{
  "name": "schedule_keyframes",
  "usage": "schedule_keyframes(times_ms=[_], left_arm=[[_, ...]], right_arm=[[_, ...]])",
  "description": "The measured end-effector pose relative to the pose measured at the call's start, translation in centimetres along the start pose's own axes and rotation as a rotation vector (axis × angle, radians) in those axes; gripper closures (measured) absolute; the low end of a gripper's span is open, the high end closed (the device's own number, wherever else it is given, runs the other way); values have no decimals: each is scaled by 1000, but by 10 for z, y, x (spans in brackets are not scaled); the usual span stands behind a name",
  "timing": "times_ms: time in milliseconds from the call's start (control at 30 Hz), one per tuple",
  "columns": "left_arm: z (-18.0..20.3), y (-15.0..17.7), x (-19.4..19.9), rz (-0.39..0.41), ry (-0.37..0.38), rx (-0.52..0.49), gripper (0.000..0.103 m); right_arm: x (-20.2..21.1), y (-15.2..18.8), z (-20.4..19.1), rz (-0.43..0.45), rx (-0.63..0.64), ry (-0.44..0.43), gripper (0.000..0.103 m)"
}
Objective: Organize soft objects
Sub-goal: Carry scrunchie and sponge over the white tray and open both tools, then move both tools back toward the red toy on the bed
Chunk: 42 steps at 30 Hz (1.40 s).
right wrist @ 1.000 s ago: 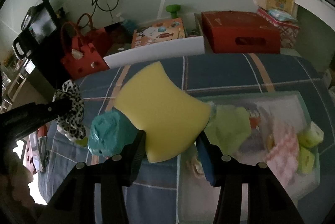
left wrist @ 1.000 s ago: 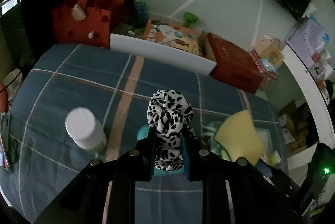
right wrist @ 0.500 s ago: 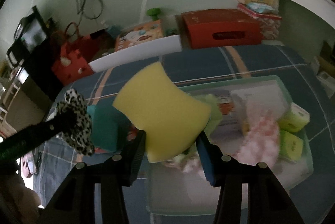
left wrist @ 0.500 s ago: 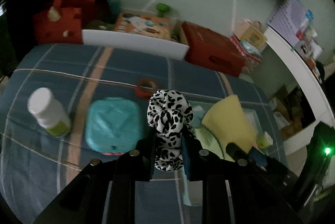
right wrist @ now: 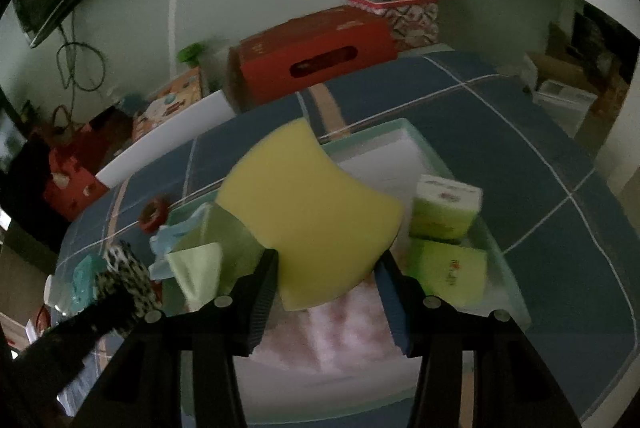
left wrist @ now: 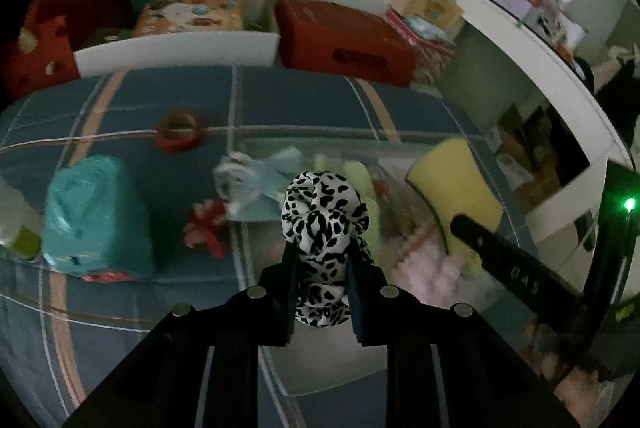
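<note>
Left gripper (left wrist: 322, 268) is clamping a leopard-print scrunchie (left wrist: 323, 212) between its fingers, holding it in the air above the near-left part of the clear bin (left wrist: 344, 382). Right gripper (right wrist: 326, 278) is squeezing a yellow sponge (right wrist: 310, 212), holding it above the same bin. Inside the bin are lying a pink cloth (right wrist: 344, 324), a green cloth (right wrist: 204, 268) and two green tissue packs (right wrist: 444, 210). On the plaid bedspread (left wrist: 304, 100) beside the bin are sitting a teal pouch (left wrist: 94, 216) and a red tape ring (left wrist: 178, 130).
</note>
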State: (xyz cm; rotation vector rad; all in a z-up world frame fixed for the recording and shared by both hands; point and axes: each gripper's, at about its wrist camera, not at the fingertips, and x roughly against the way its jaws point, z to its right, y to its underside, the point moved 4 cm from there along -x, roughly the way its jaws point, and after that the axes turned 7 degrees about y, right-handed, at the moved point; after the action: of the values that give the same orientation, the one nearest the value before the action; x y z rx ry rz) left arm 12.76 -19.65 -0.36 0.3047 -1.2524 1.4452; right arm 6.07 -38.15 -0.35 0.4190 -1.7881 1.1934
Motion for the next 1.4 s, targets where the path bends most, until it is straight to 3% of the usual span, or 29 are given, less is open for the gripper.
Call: schedule_keyframes(times_ms=[133, 400, 600, 667, 800, 967, 1100, 1267, 1300, 1367, 1400], left_arm=[[9, 7, -14, -37, 2, -30, 81], [-5, 20, -47, -129, -19, 8, 80], [-6, 19, -45, -133, 6, 25, 78], [-4, 18, -41, -129, 13, 22, 73], [-3, 15, -29, -105, 17, 24, 54], [-6, 9, -10, -56, 12, 29, 53], [-14, 3, 0, -20, -17, 46, 40], [-23, 0, 3, -7, -38, 63, 40], [-24, -1, 3, -5, -44, 63, 39], [-27, -2, 4, 9, -63, 63, 27], [-27, -3, 5, 16, -71, 63, 20]], right_arm=[[-9, 2, 10, -24, -17, 15, 51], [-28, 11, 2, -84, 20, 21, 50], [-22, 10, 0, -67, 32, 33, 48], [-18, 10, -1, -55, 38, 38, 48], [-12, 6, -7, -42, 61, 53, 45], [-1, 4, -12, -11, 78, 57, 41], [4, 4, -18, 1, 100, 49, 41], [2, 6, -27, -9, 128, 51, 41], [2, 7, -27, -9, 131, 53, 36], [0, 7, -28, -10, 132, 57, 19], [0, 7, -28, -9, 135, 59, 16]])
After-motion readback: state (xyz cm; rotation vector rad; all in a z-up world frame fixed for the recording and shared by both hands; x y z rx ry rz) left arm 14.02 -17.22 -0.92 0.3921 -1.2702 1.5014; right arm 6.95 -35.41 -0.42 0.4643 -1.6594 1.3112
